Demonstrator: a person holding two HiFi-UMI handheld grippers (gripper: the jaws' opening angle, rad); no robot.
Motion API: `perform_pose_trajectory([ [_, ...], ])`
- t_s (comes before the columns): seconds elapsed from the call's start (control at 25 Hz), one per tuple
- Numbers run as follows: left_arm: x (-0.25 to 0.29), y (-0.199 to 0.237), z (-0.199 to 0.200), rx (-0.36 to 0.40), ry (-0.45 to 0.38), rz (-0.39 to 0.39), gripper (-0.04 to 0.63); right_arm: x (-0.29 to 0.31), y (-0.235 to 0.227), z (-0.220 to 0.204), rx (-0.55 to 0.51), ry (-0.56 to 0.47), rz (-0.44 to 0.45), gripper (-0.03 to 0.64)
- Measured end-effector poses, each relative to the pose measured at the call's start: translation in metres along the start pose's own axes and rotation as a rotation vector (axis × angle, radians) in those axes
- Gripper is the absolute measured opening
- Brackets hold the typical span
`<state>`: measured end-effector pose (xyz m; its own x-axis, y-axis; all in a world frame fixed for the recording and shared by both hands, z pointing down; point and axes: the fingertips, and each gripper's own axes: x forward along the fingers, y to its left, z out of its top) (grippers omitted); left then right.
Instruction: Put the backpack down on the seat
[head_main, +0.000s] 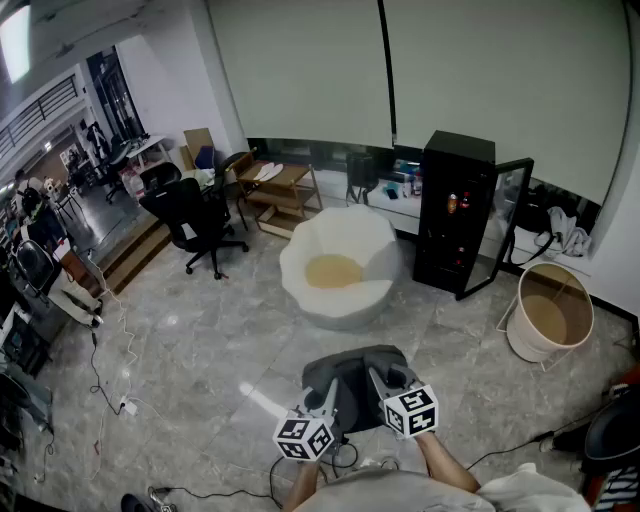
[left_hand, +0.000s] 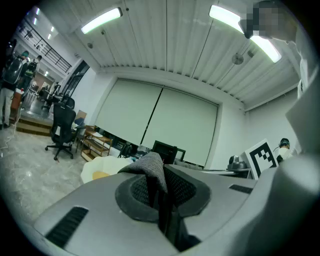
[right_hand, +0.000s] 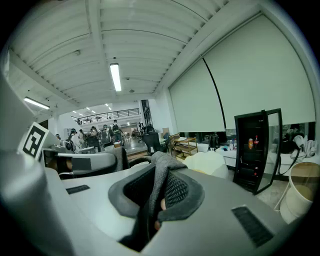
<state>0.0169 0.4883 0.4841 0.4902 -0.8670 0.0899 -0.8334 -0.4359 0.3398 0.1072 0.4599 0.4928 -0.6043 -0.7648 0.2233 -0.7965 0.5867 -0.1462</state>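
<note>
A dark grey backpack (head_main: 352, 372) hangs low in front of me over the stone floor, held up by its straps. My left gripper (head_main: 326, 402) is shut on a grey woven strap (left_hand: 152, 170), which stands up between its pads. My right gripper (head_main: 384, 386) is shut on another grey strap (right_hand: 161, 175) in the same way. The seat (head_main: 338, 265) is a white rounded chair with a yellowish cushion. It stands on the floor beyond the backpack, apart from it, and shows past the jaws in both gripper views (left_hand: 99, 172) (right_hand: 212, 162).
A black fridge (head_main: 455, 210) with its glass door open stands right of the seat. A beige round basket (head_main: 548, 315) is at far right. A black office chair (head_main: 190, 215) and a wooden shelf (head_main: 280, 190) stand to the left. Cables (head_main: 105, 385) trail over the left floor.
</note>
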Motion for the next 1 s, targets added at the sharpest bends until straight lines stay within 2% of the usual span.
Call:
perform_pose_trajectory([
  [0.48,-0.016,0.002,-0.003,-0.008,0.007,-0.015,0.052,-0.002,0.015,-0.01,0.021,0.018,-0.021,0.052],
  [1.0,-0.042,0.038,-0.004,0.015,0.034,-0.037,0.052,0.017,0.053,-0.019,0.03,0.011,-0.06,0.052],
])
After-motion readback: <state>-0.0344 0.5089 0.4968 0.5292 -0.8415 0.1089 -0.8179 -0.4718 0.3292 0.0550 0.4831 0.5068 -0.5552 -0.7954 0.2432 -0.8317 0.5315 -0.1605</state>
